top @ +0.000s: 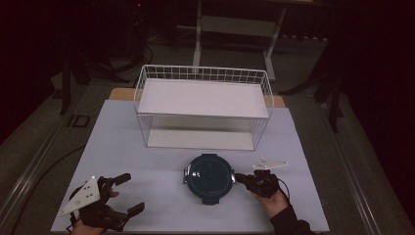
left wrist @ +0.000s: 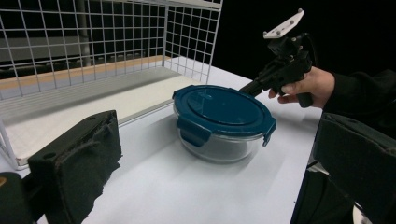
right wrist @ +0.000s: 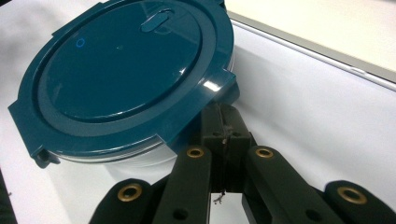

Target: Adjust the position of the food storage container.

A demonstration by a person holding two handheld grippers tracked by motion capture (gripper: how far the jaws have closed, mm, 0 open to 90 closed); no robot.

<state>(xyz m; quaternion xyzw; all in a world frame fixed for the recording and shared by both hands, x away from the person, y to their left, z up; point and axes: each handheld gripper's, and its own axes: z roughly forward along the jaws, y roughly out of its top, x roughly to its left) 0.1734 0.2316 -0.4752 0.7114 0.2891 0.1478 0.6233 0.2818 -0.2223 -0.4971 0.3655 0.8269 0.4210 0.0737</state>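
The left gripper (top: 126, 194) sits nearest, jaws spread wide and empty. Well off to its right, the right gripper (top: 238, 177) has its jaws pressed together, tips touching a side clip of the lidded glass container (top: 209, 176), just ahead of the wire basket (top: 203, 105).

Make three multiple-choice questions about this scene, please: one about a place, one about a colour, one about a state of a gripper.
1. Where does the glass container stand?
A. inside the wire rack
B. on the table in front of the wire rack
C. on top of the rack

2. What colour is the lid?
A. dark blue-green
B. red
C. white

3. How is the left gripper?
A. shut on the lid
B. shut on nothing
C. open, away from the container

Answers:
1 B, the high view shows it on the table, nearer the person than the rack.
2 A, both gripper views show a teal lid.
3 C, its jaws stand wide apart at the table's left.
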